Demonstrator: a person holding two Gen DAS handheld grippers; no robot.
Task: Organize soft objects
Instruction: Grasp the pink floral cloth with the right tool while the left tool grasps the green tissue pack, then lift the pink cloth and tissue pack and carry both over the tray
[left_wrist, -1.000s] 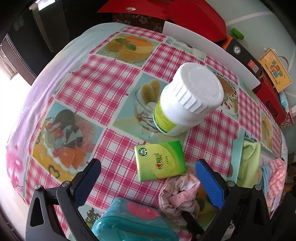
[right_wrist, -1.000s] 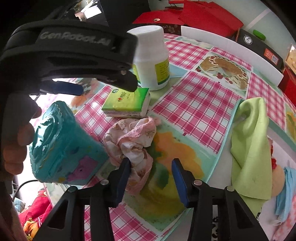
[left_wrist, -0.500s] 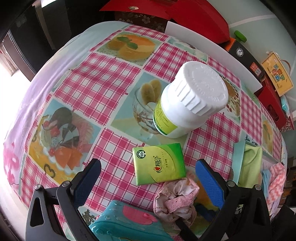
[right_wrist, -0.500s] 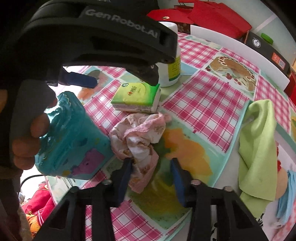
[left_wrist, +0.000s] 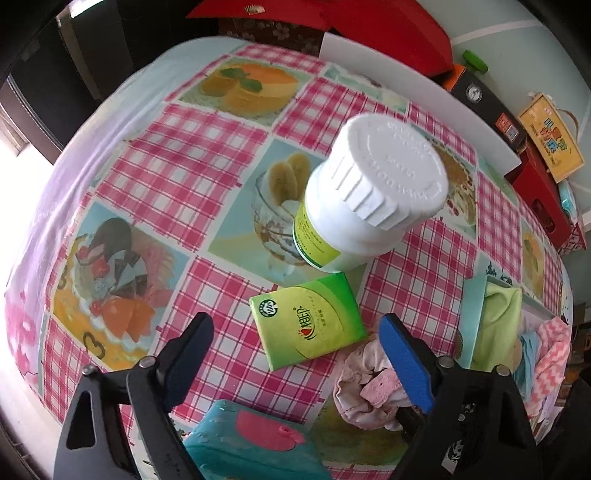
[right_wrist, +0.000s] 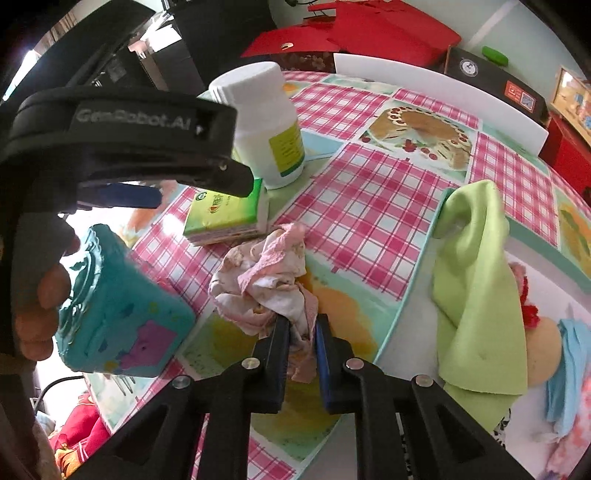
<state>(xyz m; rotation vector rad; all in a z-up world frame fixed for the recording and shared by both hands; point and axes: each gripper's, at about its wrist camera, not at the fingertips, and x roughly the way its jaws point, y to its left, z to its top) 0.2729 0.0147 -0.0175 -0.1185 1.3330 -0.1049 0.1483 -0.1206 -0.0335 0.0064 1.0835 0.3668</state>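
Right gripper (right_wrist: 302, 332) jaws just closed, pinching crumpled pink cloth (right_wrist: 266, 280). Left gripper (left_wrist: 295, 354) jaws wide, narrowing slightly, empty.

place: a home, table in a lived-in room | cover: pink-checked tablecloth (left_wrist: 155, 173) printed with desserts | on it: white pill bottle (left_wrist: 369, 192) at centre, green tissue pack (left_wrist: 308, 328) toward 6 o'clock | edge: red gift boxes (left_wrist: 388, 26) at 12 o'clock
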